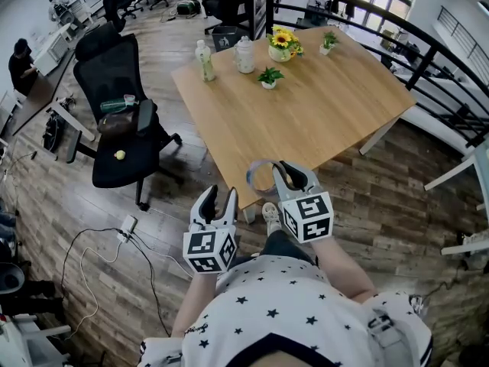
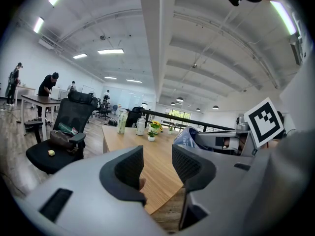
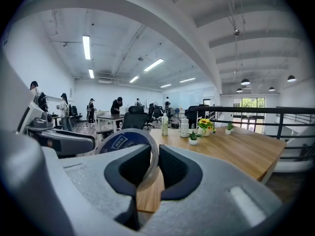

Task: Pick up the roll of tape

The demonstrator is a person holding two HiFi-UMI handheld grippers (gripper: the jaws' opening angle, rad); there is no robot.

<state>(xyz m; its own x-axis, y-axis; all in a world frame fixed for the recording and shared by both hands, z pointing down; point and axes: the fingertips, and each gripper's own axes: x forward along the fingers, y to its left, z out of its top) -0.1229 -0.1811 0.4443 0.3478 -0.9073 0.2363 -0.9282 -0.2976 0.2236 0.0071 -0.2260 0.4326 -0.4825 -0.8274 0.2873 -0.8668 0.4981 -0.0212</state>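
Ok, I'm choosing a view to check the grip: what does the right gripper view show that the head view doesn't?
Only the right gripper view: the fingers pinching the band of the tape, one inside the ring, and its blue label. Only the head view: the left gripper, open and empty, the starred shirt, a shoe. Both: the tape, the table, the sunflowers.

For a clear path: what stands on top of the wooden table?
Two bottles, a sunflower pot and two small plants, at the far end. The held tape roll covers its near corner.
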